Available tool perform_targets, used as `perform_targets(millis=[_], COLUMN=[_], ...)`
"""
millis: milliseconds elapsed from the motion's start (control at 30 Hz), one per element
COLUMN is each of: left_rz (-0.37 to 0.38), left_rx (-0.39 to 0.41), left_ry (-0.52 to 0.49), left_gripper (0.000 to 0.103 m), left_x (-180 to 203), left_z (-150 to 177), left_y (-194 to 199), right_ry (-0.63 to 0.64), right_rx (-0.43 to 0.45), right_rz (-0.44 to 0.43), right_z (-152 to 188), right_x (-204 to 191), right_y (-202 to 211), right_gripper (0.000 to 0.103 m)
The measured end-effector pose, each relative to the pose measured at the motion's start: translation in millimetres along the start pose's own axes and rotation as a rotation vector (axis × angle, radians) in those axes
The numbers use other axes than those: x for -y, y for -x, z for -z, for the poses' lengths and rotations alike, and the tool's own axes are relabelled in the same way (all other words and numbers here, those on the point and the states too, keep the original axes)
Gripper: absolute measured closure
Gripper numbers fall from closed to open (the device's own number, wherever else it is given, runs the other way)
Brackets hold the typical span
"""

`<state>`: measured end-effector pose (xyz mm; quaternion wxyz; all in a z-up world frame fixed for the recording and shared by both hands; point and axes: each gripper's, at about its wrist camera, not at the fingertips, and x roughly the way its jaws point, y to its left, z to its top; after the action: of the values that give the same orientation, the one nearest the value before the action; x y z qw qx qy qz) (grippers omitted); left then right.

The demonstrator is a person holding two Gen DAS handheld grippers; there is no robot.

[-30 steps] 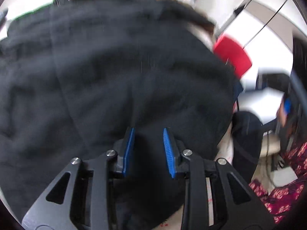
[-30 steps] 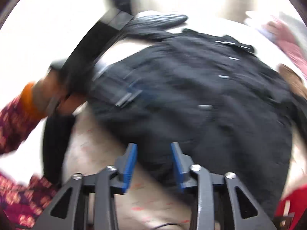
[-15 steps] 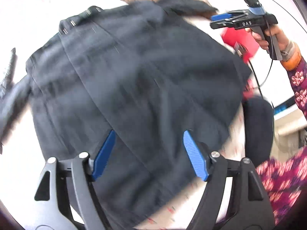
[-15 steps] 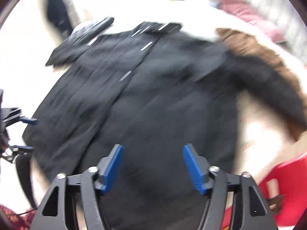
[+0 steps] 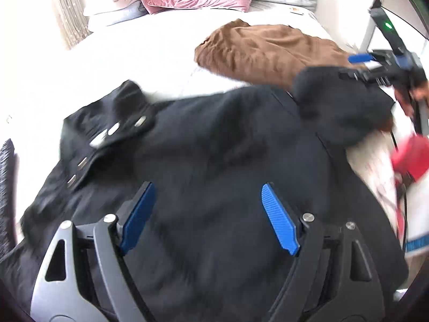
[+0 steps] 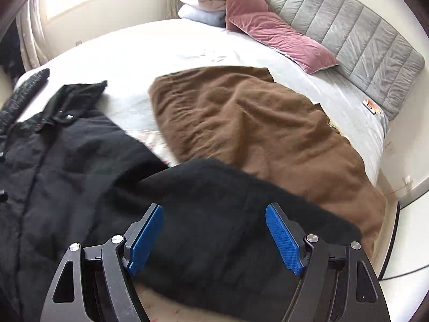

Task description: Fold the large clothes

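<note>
While both our tools hang above the bed (image 6: pixel 166 43), the black coat (image 5: pixel 219 166) lies spread flat on the white sheet, near the foot of the bed. Our left tool (image 5: pixel 207 214) stands wide open over the body of the coat, its two blue pads (image 5: pixel 138 214) far apart, and it holds nothing. Our right tool (image 6: pixel 214 237) is also wide open and empty; it hovers over one sleeve (image 6: pixel 214 201) of the coat, which stretches out to the side and lies partly on a brown blanket (image 6: pixel 254 123). In the left wrist view we see the right tool (image 5: pixel 375 67) at the far right edge, just above the end of this sleeve (image 5: pixel 340 104), but whether it touches the cloth we cannot tell, because the picture is blurred there. A flap with silver snap buttons (image 5: pixel 115 128) lies at the collar end of the coat, on the left side of the view. The brown blanket is crumpled on the sheet beyond the coat. At the head of the bed a pink pillow (image 6: pixel 270 32) leans on a grey padded headboard (image 6: pixel 356 35), beside a stack of folded bedding (image 6: pixel 203 2). A red object (image 5: pixel 410 158) shows beside the bed, at the right edge of the left wrist view.
</note>
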<state>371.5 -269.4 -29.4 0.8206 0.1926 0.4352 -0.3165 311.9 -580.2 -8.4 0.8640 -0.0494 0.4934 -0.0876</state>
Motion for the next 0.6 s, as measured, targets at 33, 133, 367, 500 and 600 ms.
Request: perform_targets(millis=[33, 133, 367, 500, 600], left_rz=[0.023, 0.042, 0.081, 0.156, 0.274], left_rx=[0.008, 0.027, 0.119, 0.16, 0.248], left_ry=[0.016, 0.085, 0.209, 0.235, 0.261], left_gripper=[0.021, 0.027, 0.03, 0.037, 0.037], left_x=[1.1, 2.2, 7.9, 7.6, 15.2], left_z=[-13.1, -36.7, -23.8, -26.2, -23.9], left_y=[-24.8, -74.6, -122.9, -102.2, -87.2], right_ry=[0.01, 0.002, -0.104, -0.127, -0.135], right_rx=[-0.011, -0.051, 0.01, 0.173, 0.271], right_rz=[0.005, 0.047, -0.063, 0.045, 0.121], right_z=[-2.6, -13.7, 19.1, 39.1, 38.8], right_x=[2.6, 13.9, 20.9, 16.2, 18.0], right_y=[-11.6, -52.3, -77.4, -22.9, -4.7], right_gripper=[0.023, 0.023, 0.075, 0.096, 0.094])
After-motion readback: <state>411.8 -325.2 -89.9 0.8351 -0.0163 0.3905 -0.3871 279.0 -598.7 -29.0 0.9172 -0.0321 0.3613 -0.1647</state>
